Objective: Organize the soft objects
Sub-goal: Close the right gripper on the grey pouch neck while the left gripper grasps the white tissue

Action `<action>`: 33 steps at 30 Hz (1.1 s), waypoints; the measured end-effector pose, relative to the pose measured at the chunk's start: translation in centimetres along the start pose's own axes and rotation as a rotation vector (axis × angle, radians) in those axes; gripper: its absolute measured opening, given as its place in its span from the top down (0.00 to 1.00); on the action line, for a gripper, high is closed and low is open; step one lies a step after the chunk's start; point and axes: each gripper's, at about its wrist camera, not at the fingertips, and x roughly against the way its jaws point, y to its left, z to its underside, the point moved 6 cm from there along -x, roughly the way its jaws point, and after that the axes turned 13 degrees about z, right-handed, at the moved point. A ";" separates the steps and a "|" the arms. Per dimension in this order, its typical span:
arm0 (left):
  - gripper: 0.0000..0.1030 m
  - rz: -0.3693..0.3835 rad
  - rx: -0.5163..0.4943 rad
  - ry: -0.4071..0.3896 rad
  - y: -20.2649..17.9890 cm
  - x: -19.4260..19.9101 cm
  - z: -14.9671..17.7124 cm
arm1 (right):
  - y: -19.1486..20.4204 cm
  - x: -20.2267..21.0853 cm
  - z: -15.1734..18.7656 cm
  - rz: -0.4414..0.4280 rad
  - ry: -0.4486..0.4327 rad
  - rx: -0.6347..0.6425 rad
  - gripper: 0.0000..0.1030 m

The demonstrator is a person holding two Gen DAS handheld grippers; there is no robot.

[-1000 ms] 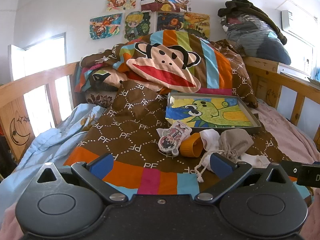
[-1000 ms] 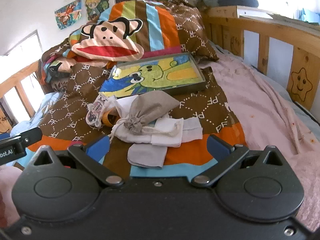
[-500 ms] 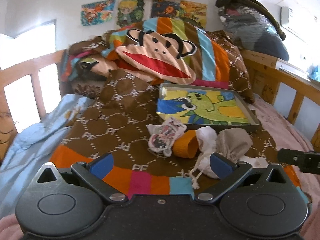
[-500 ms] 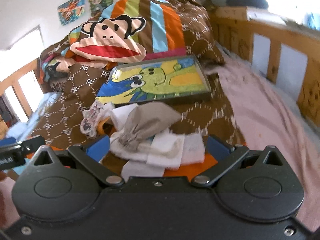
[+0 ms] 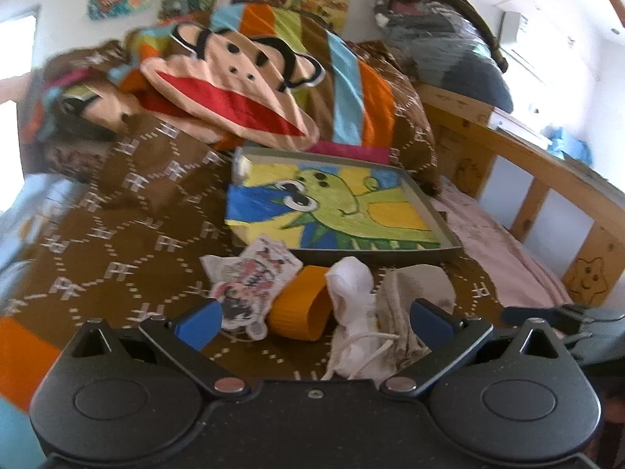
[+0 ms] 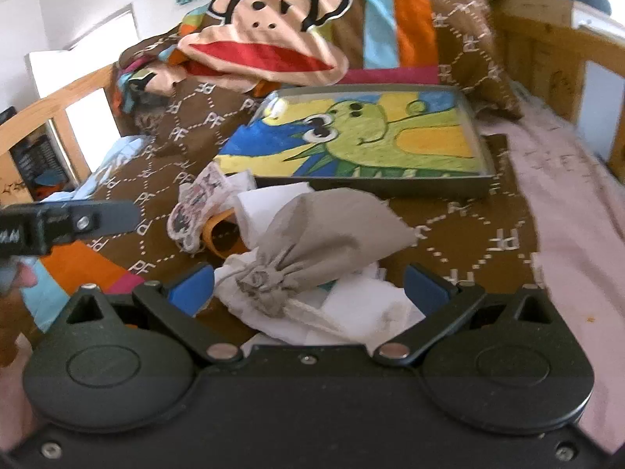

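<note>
A heap of soft things lies on the brown quilt: a printed cartoon pouch (image 5: 254,279) (image 6: 199,205), an orange knitted cuff (image 5: 300,314) (image 6: 216,234), a white drawstring bag (image 5: 351,312) (image 6: 258,211) and a grey drawstring bag (image 6: 324,242) (image 5: 414,293) on folded white cloths (image 6: 359,312). Behind them sits a shallow grey tray (image 5: 441,230) (image 6: 482,156) lined with a green creature drawing. My left gripper (image 5: 312,320) stands open, straddling the cuff and white bag. My right gripper (image 6: 312,285) is open around the grey bag's tied neck.
A bunched monkey-face quilt (image 5: 234,90) (image 6: 269,39) rises behind the tray. Wooden bed rails (image 5: 547,179) (image 6: 547,39) run along the right, with a pink sheet (image 6: 570,215) beside them. Bagged bedding (image 5: 441,51) is stacked on the far right corner. Posters hang on the wall.
Both grippers have moved forward and lower toward the heap, which now lies between their open fingers. The objects themselves have not shifted.
</note>
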 end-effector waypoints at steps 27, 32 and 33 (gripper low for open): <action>0.66 0.169 0.406 0.153 3.8 -13.4 0.1 | 2.2 -6.6 1.5 -0.119 0.046 -0.029 0.35; 0.91 0.139 0.429 0.150 4.4 -13.4 0.6 | 2.6 -6.4 1.6 -0.138 0.058 -0.022 0.47; 0.94 0.134 0.429 0.148 4.4 -13.4 0.7 | 2.7 -6.3 1.6 -0.144 0.059 -0.021 0.51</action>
